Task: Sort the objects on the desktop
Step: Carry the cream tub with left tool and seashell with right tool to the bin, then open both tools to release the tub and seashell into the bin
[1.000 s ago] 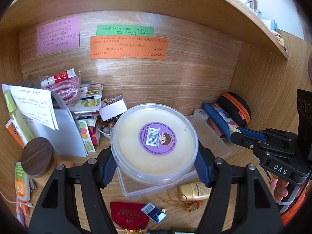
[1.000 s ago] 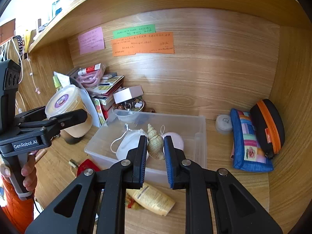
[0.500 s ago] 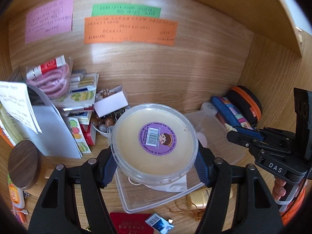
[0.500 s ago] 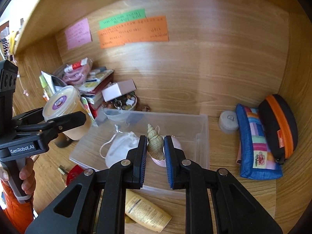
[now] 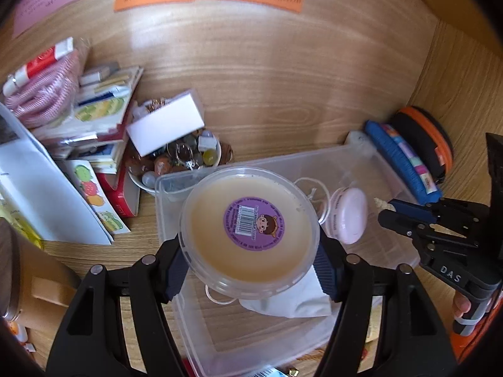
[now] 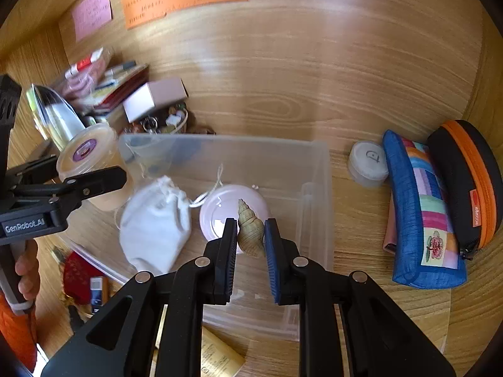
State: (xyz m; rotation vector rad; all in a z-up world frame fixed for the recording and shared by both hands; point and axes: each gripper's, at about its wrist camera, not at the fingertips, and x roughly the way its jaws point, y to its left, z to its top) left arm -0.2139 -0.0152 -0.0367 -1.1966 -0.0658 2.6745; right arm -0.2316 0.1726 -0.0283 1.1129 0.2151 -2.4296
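Wooden worktop (image 6: pixel 361 226) alcove: right gripper (image 6: pixel 250 238) fingers clamp the tan spiral seashell (image 6: pixel 248 229), spire pointing forward, directly above the clear plastic bin (image 6: pixel 314 194); left gripper (image 5: pixel 250 270) fingers grasp the round cream tub with purple label (image 5: pixel 250 229) over the bin's left end.

Translucent plastic bin (image 6: pixel 314 169), white cloth pouch (image 6: pixel 154 220), glossy wood-grain desk (image 6: pixel 361 220), matt ridged shell (image 6: pixel 250 227).

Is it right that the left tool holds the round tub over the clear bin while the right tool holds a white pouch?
Not quite. The right tool holds a spiral shell, not the pouch; the pouch lies in the bin, as the right wrist view shows. The rest is right: the left tool holds the tub over the bin.
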